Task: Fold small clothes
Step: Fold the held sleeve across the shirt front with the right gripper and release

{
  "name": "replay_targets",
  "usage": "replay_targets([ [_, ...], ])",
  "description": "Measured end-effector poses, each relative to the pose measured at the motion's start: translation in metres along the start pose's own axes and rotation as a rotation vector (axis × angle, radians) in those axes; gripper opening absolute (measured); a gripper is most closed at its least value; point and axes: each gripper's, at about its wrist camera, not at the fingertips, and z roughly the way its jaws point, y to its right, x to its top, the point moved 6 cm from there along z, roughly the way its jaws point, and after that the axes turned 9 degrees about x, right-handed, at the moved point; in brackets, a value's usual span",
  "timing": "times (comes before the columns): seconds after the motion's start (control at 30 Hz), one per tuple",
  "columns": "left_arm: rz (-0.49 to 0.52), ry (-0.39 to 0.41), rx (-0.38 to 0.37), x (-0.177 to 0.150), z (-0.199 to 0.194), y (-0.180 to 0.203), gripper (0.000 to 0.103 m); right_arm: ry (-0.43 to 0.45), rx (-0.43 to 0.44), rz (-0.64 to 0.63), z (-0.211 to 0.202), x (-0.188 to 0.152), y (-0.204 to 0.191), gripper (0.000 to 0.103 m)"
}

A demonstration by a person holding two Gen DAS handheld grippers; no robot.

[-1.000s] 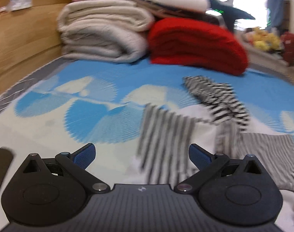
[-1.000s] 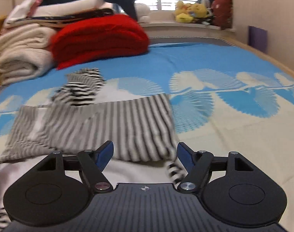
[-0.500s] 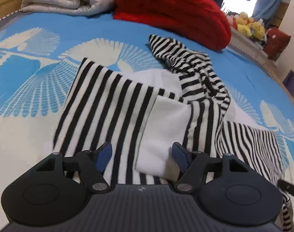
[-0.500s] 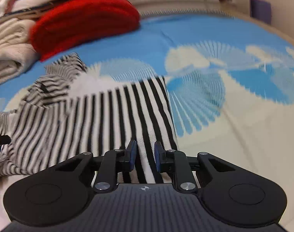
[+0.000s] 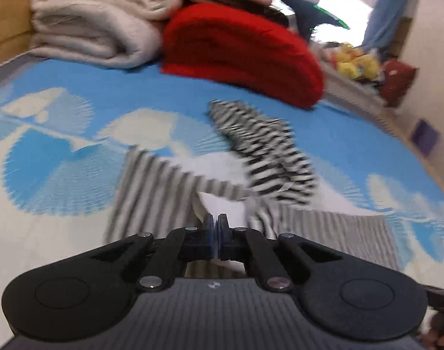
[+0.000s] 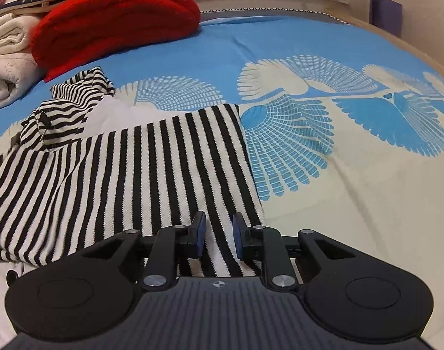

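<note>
A blue-and-cream bedspread (image 6: 324,58) covers the bed. A red blanket (image 6: 116,20) sits at 11 o'clock. The striped top (image 6: 134,175) lies spread at centre-left. The left gripper (image 5: 215,227) pinches its white fabric; the right gripper (image 6: 216,233), fingers slightly apart, straddles its near edge.
</note>
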Motion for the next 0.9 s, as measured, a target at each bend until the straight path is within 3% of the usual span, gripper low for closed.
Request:
replay_targets([
  [0.07, 0.002, -0.060, 0.060, -0.010, 0.020, -0.008, 0.002, 0.001, -0.007, -0.008, 0.000, -0.001, -0.001, 0.021],
  [0.13, 0.007, -0.134, 0.096, -0.021, 0.036, -0.011, 0.014, -0.001, -0.017, -0.025, 0.000, -0.002, -0.003, 0.022],
  [0.17, -0.004, -0.152, 0.102, -0.023, 0.039, -0.011, 0.029, -0.001, -0.020, -0.037, 0.000, -0.003, -0.003, 0.022],
  [0.2, -0.013, -0.143, 0.096, -0.020, 0.036, -0.008, 0.051, -0.002, -0.025, -0.045, -0.001, -0.003, -0.004, 0.022],
  [0.23, -0.016, -0.116, 0.097, -0.016, 0.031, -0.006, 0.064, 0.004, -0.033, -0.043, -0.003, -0.002, -0.004, 0.025],
  [0.27, -0.008, -0.069, 0.104, -0.011, 0.023, -0.002, 0.086, 0.017, -0.038, -0.037, -0.006, 0.000, -0.004, 0.031],
  [0.3, 0.016, -0.014, 0.122, -0.007, 0.014, 0.004, 0.097, 0.033, -0.039, -0.030, -0.009, 0.003, -0.003, 0.034],
  [0.33, 0.046, 0.021, 0.150, -0.005, 0.005, 0.009, 0.102, 0.046, -0.040, -0.025, -0.011, 0.005, -0.002, 0.041],
  [0.4, 0.102, 0.066, 0.197, -0.006, -0.005, 0.020, 0.103, 0.041, -0.043, -0.024, -0.010, 0.006, 0.000, 0.047],
  [0.53, 0.177, 0.050, 0.220, -0.017, -0.013, 0.035, 0.103, -0.012, -0.050, 0.023, -0.005, 0.000, 0.007, 0.048],
  [0.73, 0.238, 0.081, 0.252, -0.020, -0.022, 0.039, 0.103, 0.080, -0.031, 0.005, -0.030, 0.012, -0.001, 0.059],
  [0.9, 0.252, 0.079, 0.264, -0.020, -0.026, 0.033, 0.103, 0.096, -0.049, -0.029, -0.035, 0.012, 0.000, 0.060],
])
